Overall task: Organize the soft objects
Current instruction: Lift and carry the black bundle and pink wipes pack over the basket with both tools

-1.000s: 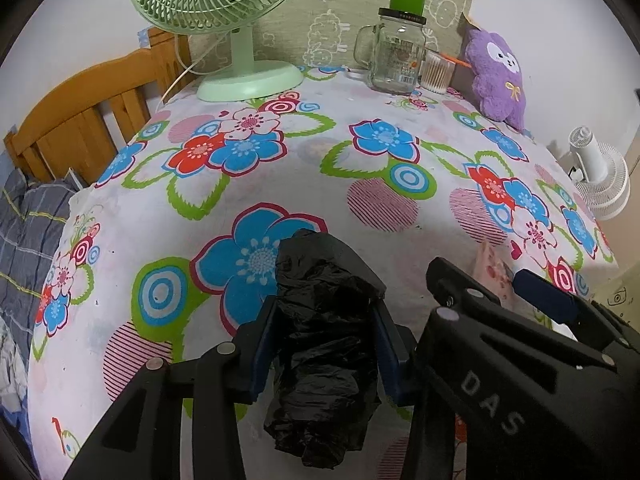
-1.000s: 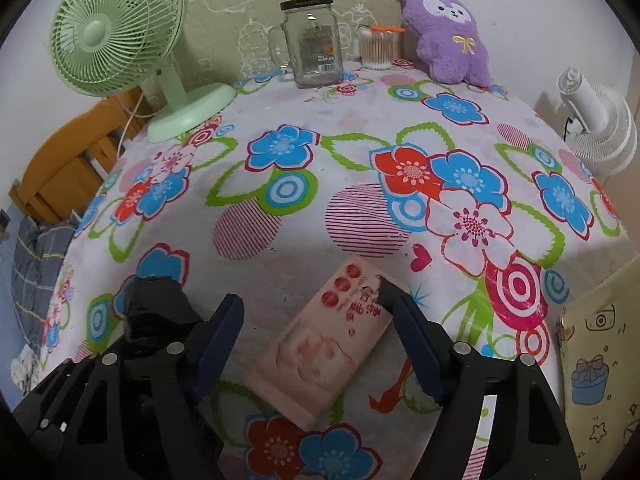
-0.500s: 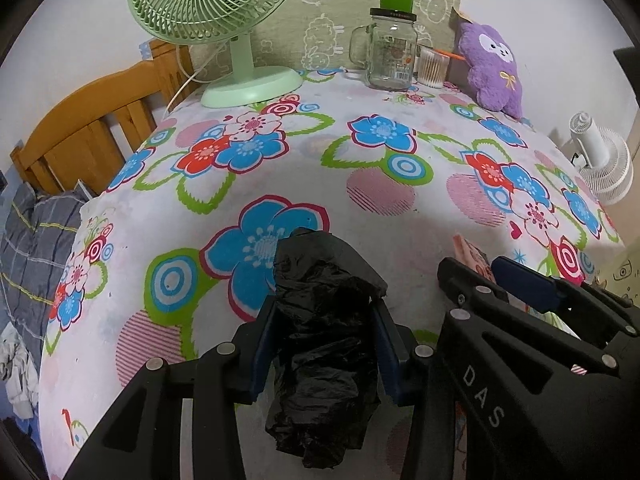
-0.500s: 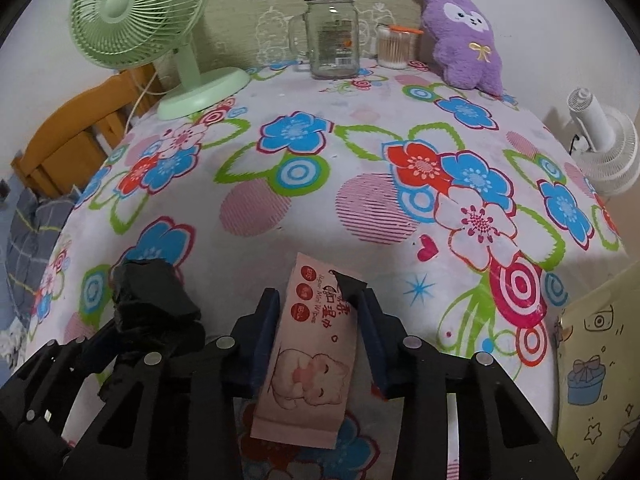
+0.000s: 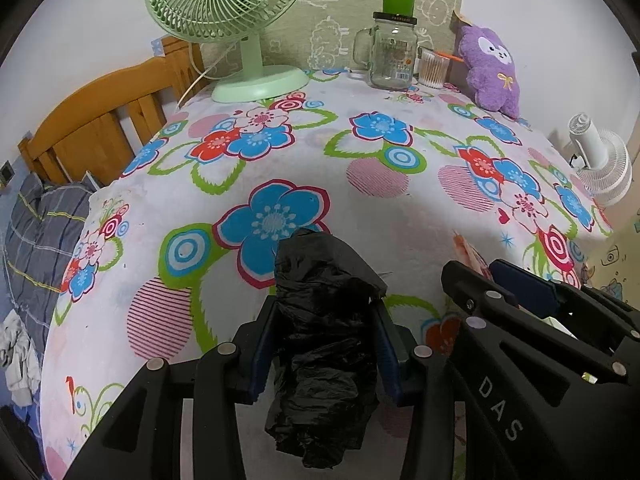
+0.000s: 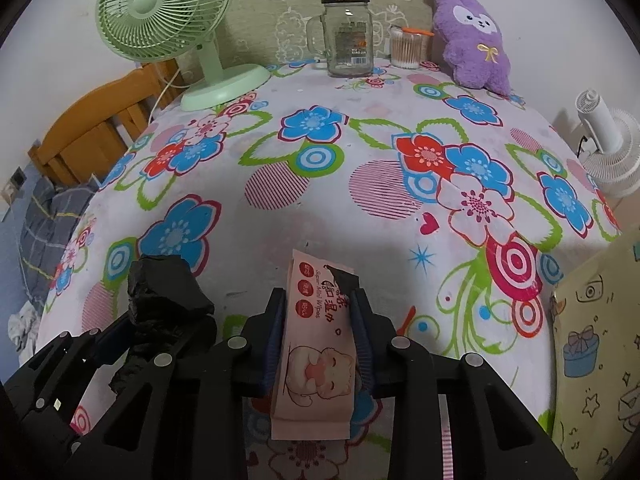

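My left gripper [image 5: 326, 316] is shut on a crumpled black plastic bag [image 5: 324, 340] and holds it above the near part of the flowered tablecloth [image 5: 360, 152]. My right gripper [image 6: 320, 312] is shut on a pink pack of wet wipes [image 6: 316, 344] and holds it lifted off the cloth. In the right wrist view the bag [image 6: 164, 292] and left gripper show at lower left. In the left wrist view the right gripper [image 5: 516, 292] shows at lower right. A purple plush toy [image 5: 490, 70] leans at the back right, also in the right wrist view [image 6: 472, 46].
A green desk fan [image 5: 236, 20], a glass jar mug with green lid [image 5: 392, 52] and a cup of cotton swabs [image 5: 432, 70] stand along the back. A white fan [image 5: 600, 160] sits off the right edge, a yellow gift bag [image 6: 596, 340] at near right, a wooden bed frame [image 5: 100, 120] left.
My right gripper closed on the wipes pack and lifted it off the table, turning it upright. My left gripper kept hold of the black bag and rose slightly.
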`<action>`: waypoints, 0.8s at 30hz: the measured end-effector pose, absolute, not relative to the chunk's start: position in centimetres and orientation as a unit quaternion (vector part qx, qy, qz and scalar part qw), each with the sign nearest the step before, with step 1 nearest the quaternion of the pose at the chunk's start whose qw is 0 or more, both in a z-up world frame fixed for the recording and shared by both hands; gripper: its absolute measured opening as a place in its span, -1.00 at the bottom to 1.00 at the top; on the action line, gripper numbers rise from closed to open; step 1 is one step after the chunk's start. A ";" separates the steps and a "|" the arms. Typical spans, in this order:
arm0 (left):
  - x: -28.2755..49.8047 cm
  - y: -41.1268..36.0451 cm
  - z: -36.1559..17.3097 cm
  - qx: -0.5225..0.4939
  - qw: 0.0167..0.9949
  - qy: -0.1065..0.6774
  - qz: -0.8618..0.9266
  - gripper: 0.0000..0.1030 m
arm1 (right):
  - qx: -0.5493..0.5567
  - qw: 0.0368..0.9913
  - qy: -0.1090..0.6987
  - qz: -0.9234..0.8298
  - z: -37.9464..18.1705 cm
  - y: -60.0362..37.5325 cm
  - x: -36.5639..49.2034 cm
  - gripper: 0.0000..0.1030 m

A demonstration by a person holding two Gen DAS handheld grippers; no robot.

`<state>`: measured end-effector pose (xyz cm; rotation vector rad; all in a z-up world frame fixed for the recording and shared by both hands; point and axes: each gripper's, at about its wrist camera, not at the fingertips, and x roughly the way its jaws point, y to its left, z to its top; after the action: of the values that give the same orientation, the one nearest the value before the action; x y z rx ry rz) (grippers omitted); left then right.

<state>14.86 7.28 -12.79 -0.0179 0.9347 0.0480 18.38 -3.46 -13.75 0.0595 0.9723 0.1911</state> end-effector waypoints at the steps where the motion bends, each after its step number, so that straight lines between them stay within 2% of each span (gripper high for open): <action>1: 14.7 7.2 -12.6 -0.008 0.893 0.449 0.023 -0.12 | 0.028 0.881 0.464 0.093 -13.5 -3.6 18.2 -0.32; 24: 11.0 4.9 -7.9 -0.004 0.917 0.398 0.014 -0.13 | 0.033 0.906 0.410 0.101 -8.2 -6.1 13.8 -0.32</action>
<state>11.01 4.85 -7.85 -0.0087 0.8186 0.0292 13.83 -6.11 -8.24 0.0684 0.8469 0.2085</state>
